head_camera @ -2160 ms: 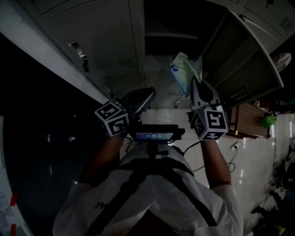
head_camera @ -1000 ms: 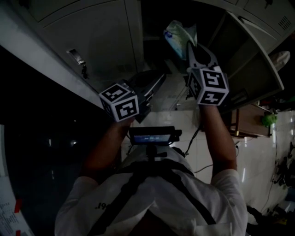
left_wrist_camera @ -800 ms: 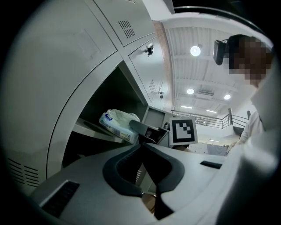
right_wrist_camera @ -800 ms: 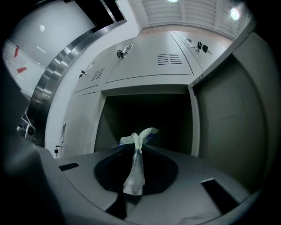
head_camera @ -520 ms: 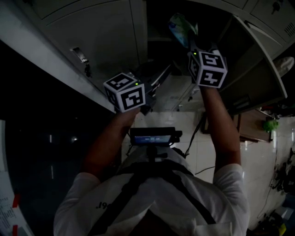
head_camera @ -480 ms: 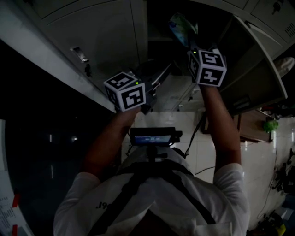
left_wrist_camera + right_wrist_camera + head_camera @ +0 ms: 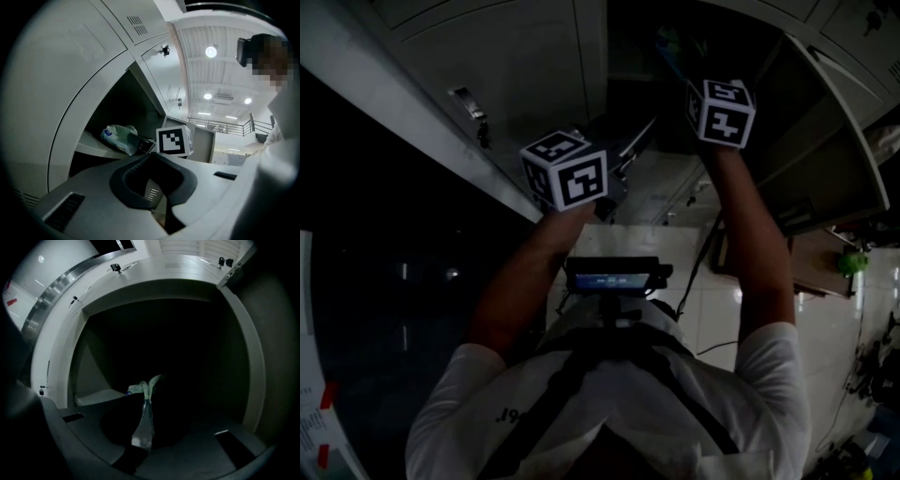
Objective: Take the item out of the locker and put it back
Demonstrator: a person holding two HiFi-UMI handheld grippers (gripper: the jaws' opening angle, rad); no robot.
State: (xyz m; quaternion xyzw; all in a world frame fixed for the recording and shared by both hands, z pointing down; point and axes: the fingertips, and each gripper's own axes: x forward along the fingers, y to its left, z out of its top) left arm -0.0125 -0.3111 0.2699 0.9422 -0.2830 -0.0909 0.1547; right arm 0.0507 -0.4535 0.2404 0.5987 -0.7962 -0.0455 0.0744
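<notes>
The left tool (image 7: 155, 192) hangs outside the open compartment of the grey metal locker (image 7: 70, 93), jaws together with nothing between them, low and to the left of the opening. Just beyond it, the soft pale-green plastic pack with a blue label (image 7: 117, 138) appears to rest on the pale locker shelf (image 7: 86, 146), its long axis running along the shelf front. The right tool (image 7: 144, 404) is by far the nearer one: it reaches into the dark compartment and is clamped on a thin crimped end of the pack, whose body lies straight ahead of the tips and slightly to their left. With the pack's weight seemingly on the shelf, the coming move looks like a release and a straight pull back. Further right, the open grey locker door (image 7: 825, 141) leaves little sideways room. Glossy white floor tiles (image 7: 675, 239) show below.
</notes>
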